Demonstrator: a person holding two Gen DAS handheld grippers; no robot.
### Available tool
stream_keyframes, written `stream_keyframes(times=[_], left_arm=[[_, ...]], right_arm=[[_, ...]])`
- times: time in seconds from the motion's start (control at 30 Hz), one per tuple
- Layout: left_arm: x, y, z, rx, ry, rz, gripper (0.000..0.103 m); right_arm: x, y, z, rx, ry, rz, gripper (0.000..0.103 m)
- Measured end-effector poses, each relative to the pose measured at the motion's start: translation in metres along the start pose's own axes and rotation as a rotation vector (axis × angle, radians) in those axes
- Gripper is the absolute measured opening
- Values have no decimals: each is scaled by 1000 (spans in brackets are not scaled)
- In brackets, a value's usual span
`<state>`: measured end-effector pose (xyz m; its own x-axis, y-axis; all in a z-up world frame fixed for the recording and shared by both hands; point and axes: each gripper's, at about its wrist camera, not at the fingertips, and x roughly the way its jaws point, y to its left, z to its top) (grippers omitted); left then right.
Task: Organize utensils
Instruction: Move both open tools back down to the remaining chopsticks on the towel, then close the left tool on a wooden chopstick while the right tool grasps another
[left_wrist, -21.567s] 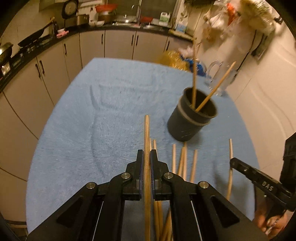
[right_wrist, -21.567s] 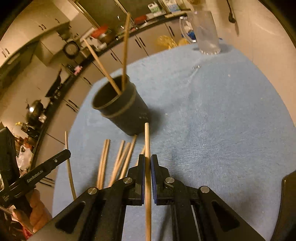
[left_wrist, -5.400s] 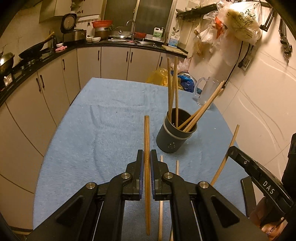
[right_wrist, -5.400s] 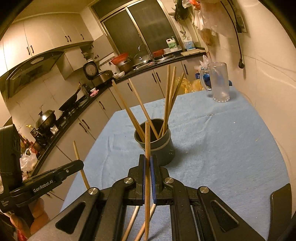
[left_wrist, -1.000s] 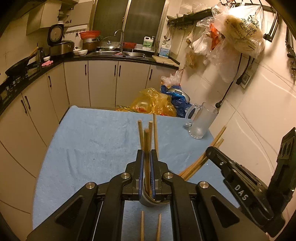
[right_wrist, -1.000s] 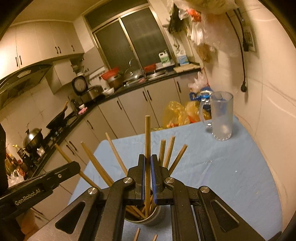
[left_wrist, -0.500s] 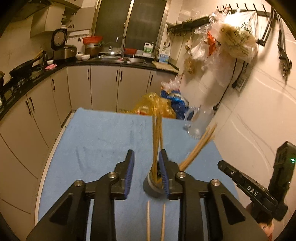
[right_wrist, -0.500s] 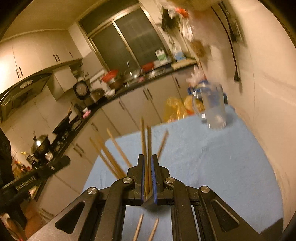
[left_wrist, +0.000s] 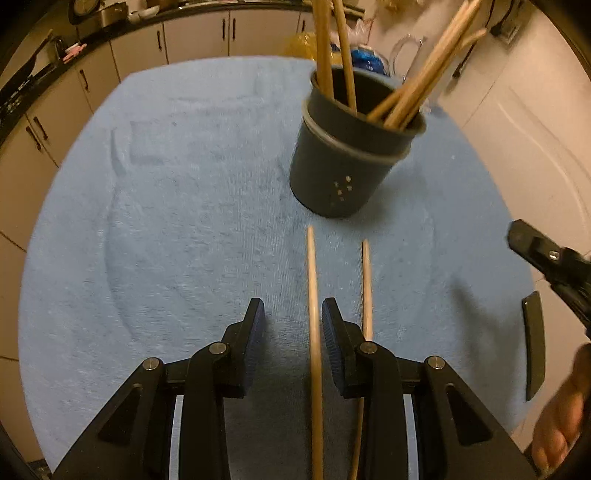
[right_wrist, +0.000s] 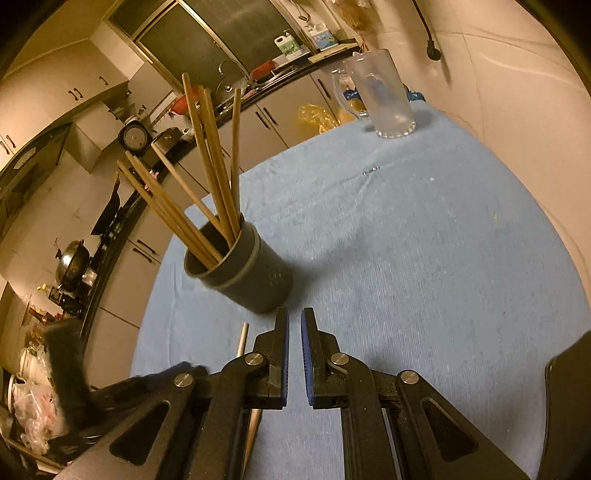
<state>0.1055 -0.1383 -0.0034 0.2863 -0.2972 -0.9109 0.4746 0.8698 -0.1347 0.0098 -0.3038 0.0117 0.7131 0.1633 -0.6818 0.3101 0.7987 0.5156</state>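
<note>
Now the left claw hangs wide over one loose chopstick lying on the blue-clothed table beside a second chopstick, while the right claw is narrow and empty near the dark holder full of chopsticks.

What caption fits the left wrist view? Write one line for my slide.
Open left gripper straddles one of two wooden chopsticks lying on the blue towel before the dark grey cylindrical holder.

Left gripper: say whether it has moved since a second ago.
Yes. The left gripper dropped from above the dark grey cup to the blue cloth, open around a wooden chopstick.
</note>
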Motion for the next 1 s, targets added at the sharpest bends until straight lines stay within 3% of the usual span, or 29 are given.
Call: stream_keyframes(times=[0.1, 0.13, 0.27, 0.6, 0.87, 1.0], left_arm=[[14, -2, 1, 5, 27, 24, 29], [17, -2, 1, 2, 32, 26, 22], [20, 4, -1, -16, 25, 43, 7], [4, 64, -22, -156, 6, 46, 7], [2, 66, -20, -156, 3, 9, 7], [0, 63, -23, -163, 3, -4, 7]], right_arm=[[-2, -1, -5, -3, 3, -6, 8], [-2, -2, -7, 0, 8, -7, 8], [4, -3, -11, 6, 43, -16, 8], [58, 24, -31, -43, 225, -38, 8], [107, 48, -37, -94, 325, -141, 8], [115, 62, -37, -153, 323, -196, 11]])
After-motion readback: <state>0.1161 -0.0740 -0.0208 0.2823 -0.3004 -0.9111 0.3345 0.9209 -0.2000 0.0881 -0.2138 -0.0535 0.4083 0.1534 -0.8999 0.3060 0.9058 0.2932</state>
